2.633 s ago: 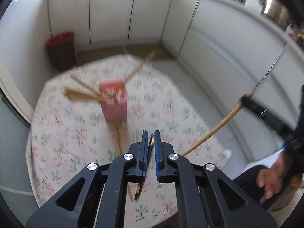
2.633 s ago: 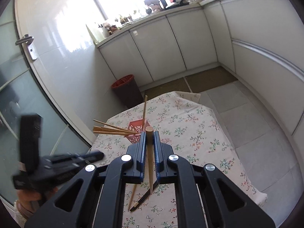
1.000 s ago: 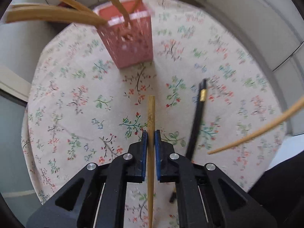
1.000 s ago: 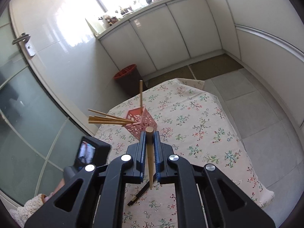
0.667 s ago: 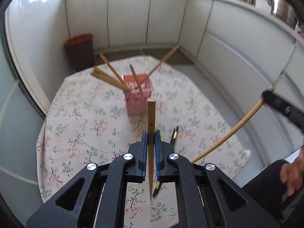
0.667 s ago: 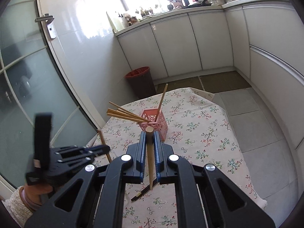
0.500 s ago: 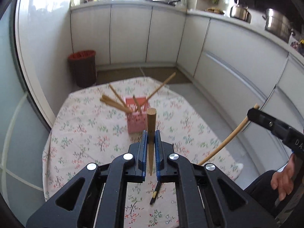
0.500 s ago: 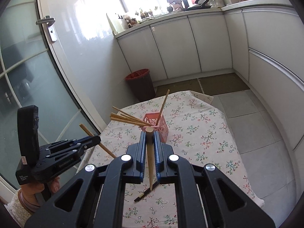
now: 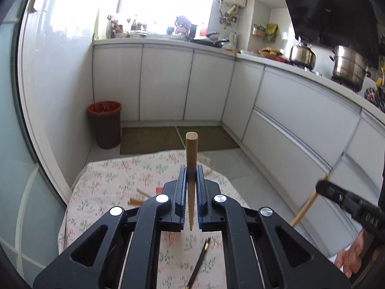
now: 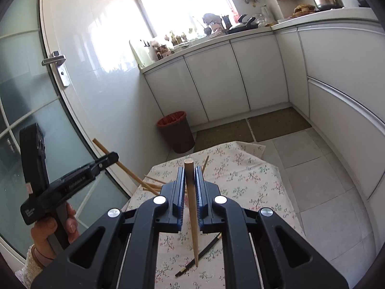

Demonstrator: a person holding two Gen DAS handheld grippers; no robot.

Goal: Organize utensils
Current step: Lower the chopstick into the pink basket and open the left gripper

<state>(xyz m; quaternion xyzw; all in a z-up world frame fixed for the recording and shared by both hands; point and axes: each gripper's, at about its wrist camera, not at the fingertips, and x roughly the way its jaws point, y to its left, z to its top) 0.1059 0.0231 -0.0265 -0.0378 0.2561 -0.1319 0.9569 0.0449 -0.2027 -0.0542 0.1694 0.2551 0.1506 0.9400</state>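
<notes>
My left gripper [image 9: 191,168] is shut on a wooden chopstick [image 9: 191,148] that stands upright between the blue pads. My right gripper [image 10: 189,169] is likewise shut on a second wooden chopstick [image 10: 192,207], thick end up. Both hang high above the floral-cloth table [image 9: 113,180]. Only a red sliver of the pink basket [image 9: 159,189] shows behind the left fingers, with chopstick ends [image 9: 136,201] poking out beside it. A black chopstick [image 10: 204,252] lies flat on the cloth. In each view the other gripper appears at the side: the right gripper [image 9: 322,189], the left gripper [image 10: 113,156].
A brown bin with a red liner [image 10: 175,132] stands on the floor past the table's far edge. White cabinets [image 9: 166,82] line the back and right, a glass door [image 10: 28,110] the left. A hand [image 10: 48,231] holds the left gripper's handle.
Both grippers have risen with their chopsticks still clamped. The left one tilted up from looking down at the cloth, so the basket has sunk behind its fingers.
</notes>
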